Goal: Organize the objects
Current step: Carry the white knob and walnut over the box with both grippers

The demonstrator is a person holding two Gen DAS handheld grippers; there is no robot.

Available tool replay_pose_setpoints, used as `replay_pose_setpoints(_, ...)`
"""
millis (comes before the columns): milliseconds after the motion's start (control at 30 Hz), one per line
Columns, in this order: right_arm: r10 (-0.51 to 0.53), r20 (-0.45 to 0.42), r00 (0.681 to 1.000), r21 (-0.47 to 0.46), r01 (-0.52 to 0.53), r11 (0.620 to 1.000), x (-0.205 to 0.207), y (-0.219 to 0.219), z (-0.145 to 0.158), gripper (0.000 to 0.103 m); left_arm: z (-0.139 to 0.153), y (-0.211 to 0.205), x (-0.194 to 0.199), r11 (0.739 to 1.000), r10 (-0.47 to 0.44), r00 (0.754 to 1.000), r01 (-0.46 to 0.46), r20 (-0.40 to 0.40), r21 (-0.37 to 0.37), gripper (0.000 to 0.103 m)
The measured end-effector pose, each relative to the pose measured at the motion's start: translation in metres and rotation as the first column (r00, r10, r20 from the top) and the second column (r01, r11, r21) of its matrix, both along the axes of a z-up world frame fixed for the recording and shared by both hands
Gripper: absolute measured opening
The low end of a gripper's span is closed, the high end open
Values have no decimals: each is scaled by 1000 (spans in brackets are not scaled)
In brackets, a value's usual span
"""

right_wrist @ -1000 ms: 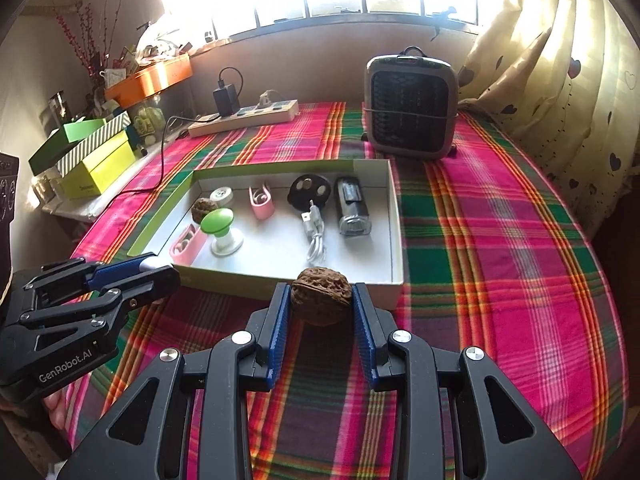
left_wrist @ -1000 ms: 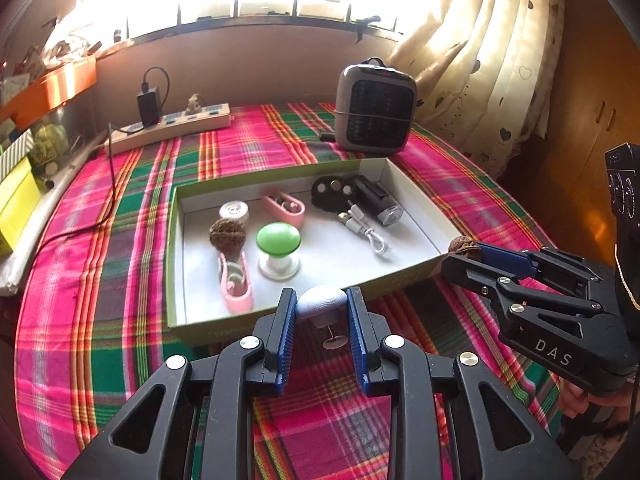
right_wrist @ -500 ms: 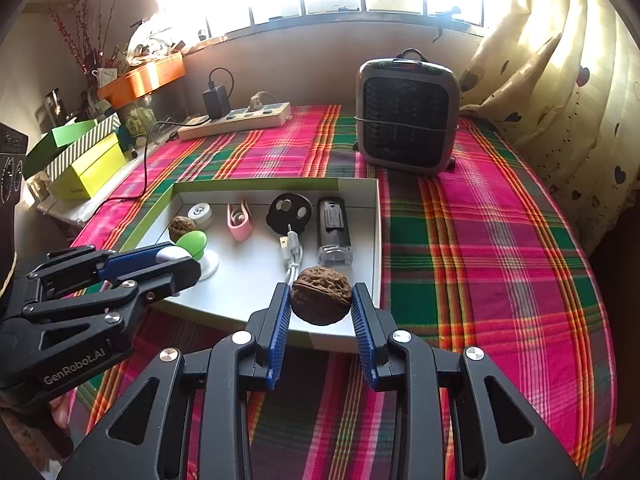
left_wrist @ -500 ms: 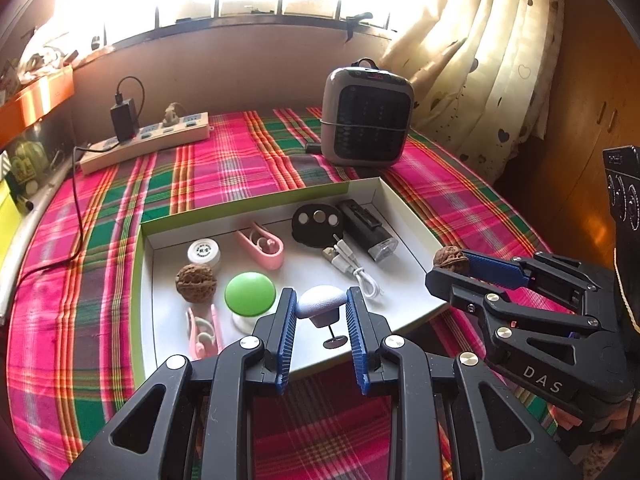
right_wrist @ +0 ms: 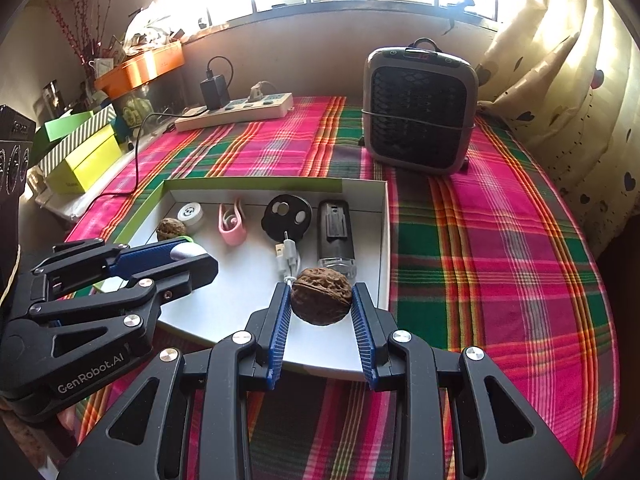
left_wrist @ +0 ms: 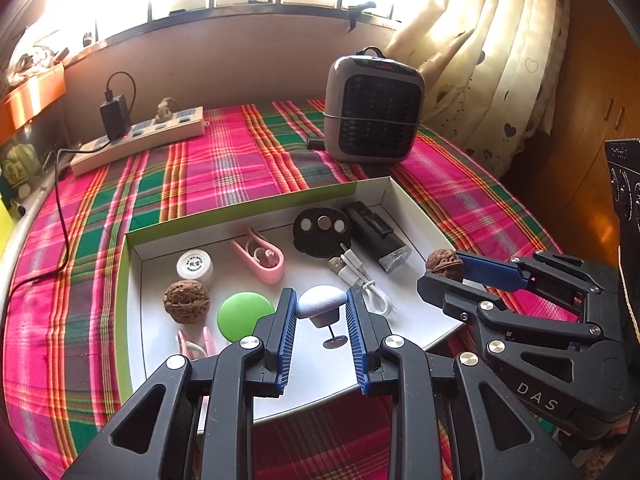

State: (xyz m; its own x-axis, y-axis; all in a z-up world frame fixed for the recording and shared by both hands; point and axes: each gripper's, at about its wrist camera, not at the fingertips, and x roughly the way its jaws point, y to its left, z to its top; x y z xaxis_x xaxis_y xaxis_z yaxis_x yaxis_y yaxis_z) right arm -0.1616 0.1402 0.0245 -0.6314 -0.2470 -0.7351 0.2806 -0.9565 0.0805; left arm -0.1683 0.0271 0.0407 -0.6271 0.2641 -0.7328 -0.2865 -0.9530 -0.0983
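A shallow white box with a green rim (left_wrist: 256,202) (right_wrist: 256,183) lies on the plaid cloth. My left gripper (left_wrist: 321,309) is shut on a white mushroom-shaped piece (left_wrist: 322,302) and holds it above the box floor near its front. My right gripper (right_wrist: 320,300) is shut on a brown walnut (right_wrist: 321,295) above the box's front right part; it also shows in the left wrist view (left_wrist: 442,263). In the box lie a second walnut (left_wrist: 186,301), a green mushroom piece (left_wrist: 244,315), a white round cap (left_wrist: 194,265), a pink clip (left_wrist: 262,256), a black disc (left_wrist: 322,227), a black light (left_wrist: 376,236) and a white cable (left_wrist: 362,276).
A grey fan heater (left_wrist: 374,110) (right_wrist: 418,110) stands behind the box. A white power strip (left_wrist: 140,140) with a black charger lies at the back left. Yellow and green boxes (right_wrist: 80,156) stand at the left edge. A curtain (left_wrist: 492,52) hangs on the right.
Both grippers have moved forward from the box's front edge to over its inside, each still holding its object. The box contents have not moved.
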Motion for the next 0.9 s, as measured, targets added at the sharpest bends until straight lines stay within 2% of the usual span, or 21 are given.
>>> replay_pose_setpoints(500, 16, 42, 999, 35, -17, 999, -12, -6, -14, 32, -14, 4, -10, 1000, -1, 1000, 2, 25, -19, 23)
replay_pose_setpoints(900, 43, 49, 998, 89, -47, 995, -16, -13, -19, 32, -15, 7, -15, 999, -16, 1000, 16, 4, -52, 23)
